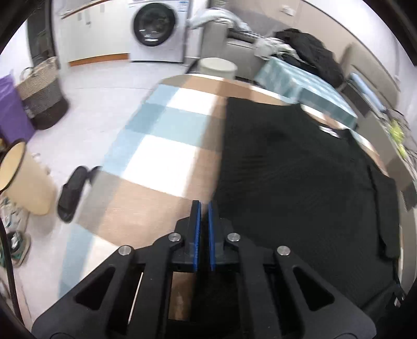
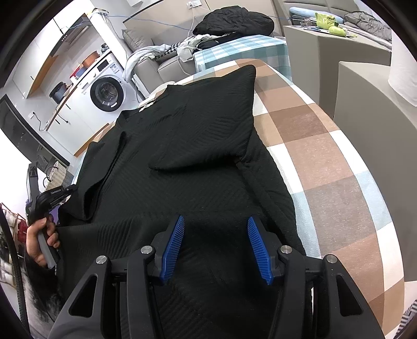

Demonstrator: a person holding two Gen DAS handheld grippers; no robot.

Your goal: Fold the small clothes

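A black ribbed top (image 2: 198, 146) lies flat on the checked tablecloth (image 2: 323, 161), with one side and its sleeve (image 2: 208, 114) folded over the body. My right gripper (image 2: 215, 220) is open just above the top's near hem, nothing between its blue pads. In the left wrist view the same top (image 1: 294, 167) fills the right half. My left gripper (image 1: 204, 206) is shut and empty, its tips at the garment's left edge over the cloth (image 1: 156, 161). The right wrist view also shows the left gripper (image 2: 65, 191), held by a hand (image 2: 41, 242) at the top's left side.
On the floor to the left are a black slipper (image 1: 71, 193), a beige bin (image 1: 26, 180) and a woven basket (image 1: 43, 91). A washing machine (image 1: 156, 28) stands at the back. A sofa with piled clothes (image 2: 229, 23) and a teal checked cover (image 2: 242, 52) lie beyond the table.
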